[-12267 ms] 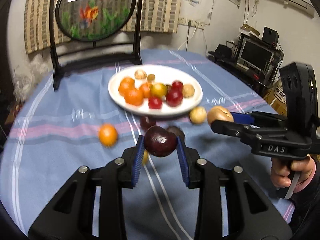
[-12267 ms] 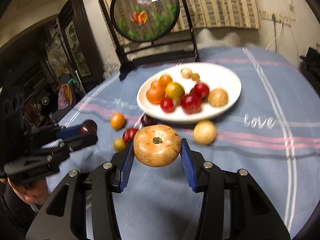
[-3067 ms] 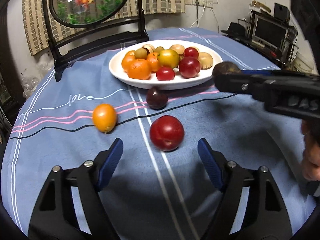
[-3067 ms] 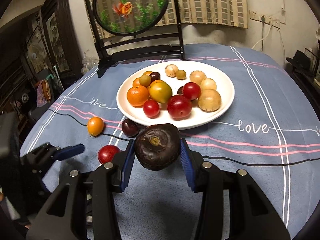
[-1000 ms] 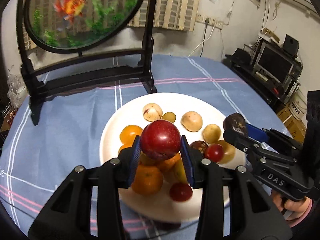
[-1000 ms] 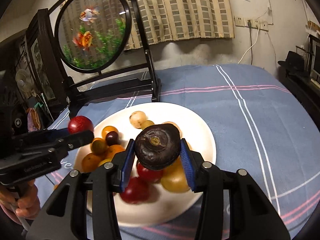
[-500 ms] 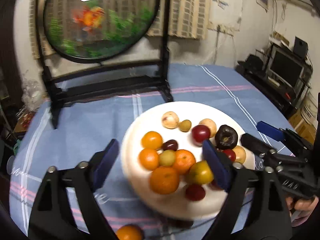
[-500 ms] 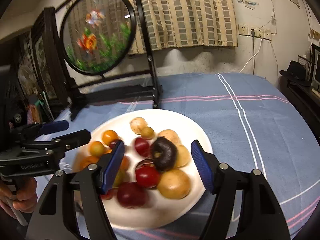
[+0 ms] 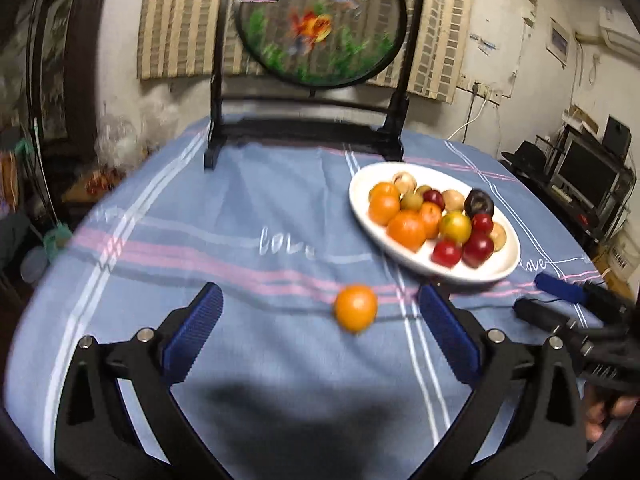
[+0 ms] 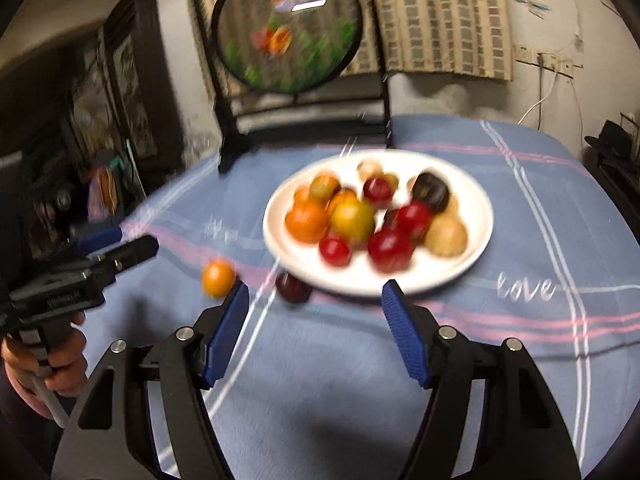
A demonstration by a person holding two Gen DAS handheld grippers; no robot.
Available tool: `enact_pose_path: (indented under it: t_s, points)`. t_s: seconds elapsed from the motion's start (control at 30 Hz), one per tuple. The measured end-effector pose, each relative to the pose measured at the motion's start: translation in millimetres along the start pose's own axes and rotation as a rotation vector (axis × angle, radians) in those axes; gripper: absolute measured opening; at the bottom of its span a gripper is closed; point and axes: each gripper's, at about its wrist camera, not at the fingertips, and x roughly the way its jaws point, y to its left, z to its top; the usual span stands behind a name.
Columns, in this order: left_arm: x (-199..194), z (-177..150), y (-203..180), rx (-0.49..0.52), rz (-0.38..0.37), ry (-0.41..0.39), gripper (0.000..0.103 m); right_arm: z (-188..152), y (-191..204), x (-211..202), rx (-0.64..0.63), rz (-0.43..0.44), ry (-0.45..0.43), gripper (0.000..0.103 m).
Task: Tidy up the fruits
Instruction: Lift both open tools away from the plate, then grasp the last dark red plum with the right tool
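A white plate (image 9: pixel 502 270) (image 10: pixel 478 236) on the blue tablecloth holds several red, orange, yellow and tan fruits and a dark purple one (image 9: pixel 479 202) (image 10: pixel 431 191). An orange fruit (image 9: pixel 355 307) (image 10: pixel 218 278) lies on the cloth in front of the plate. A dark red fruit (image 10: pixel 293 287) lies by the plate's near rim. My left gripper (image 9: pixel 320 332) is open and empty, low over the cloth, with the orange fruit just ahead between its fingers. My right gripper (image 10: pixel 315 322) is open and empty in front of the plate. Both views are blurred.
A round goldfish screen on a black stand (image 9: pixel 312 128) (image 10: pixel 296 120) stands at the table's far edge. Dark furniture (image 10: pixel 100 100) is to the left and monitors (image 9: pixel 588 168) to the right. Each gripper shows in the other's view (image 9: pixel 576 320) (image 10: pixel 80 276).
Both grippers have pulled back from over the plate and dropped towards the cloth. The red fruit and the dark purple fruit they let go of lie on the plate.
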Motion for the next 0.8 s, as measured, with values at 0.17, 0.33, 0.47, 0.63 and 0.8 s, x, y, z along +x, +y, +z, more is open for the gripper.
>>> enact_pose_path:
  t_s: [0.17, 0.33, 0.47, 0.63, 0.8]
  points:
    - [1.5, 2.9, 19.1, -0.086, 0.031, 0.009, 0.1, -0.1, 16.3, 27.6, -0.018, -0.037, 0.041, 0.07]
    - [-13.3, 8.3, 32.0, -0.144, 0.024, -0.02, 0.1, 9.9, 17.7, 60.5, 0.043, -0.038, 0.095, 0.064]
    - [-18.9, 10.1, 34.5, -0.156, 0.015, -0.033, 0.1, 13.5, 16.7, 78.7, 0.091, -0.042, 0.129, 0.063]
    - [-22.0, 10.5, 33.3, -0.161, -0.004, -0.032, 0.1, 16.9, 18.5, 90.7, 0.109, -0.069, 0.148, 0.058]
    - [-19.9, 9.3, 31.5, -0.152, 0.004, -0.026, 0.1, 20.1, 18.0, 95.6, 0.126, -0.083, 0.15, 0.048]
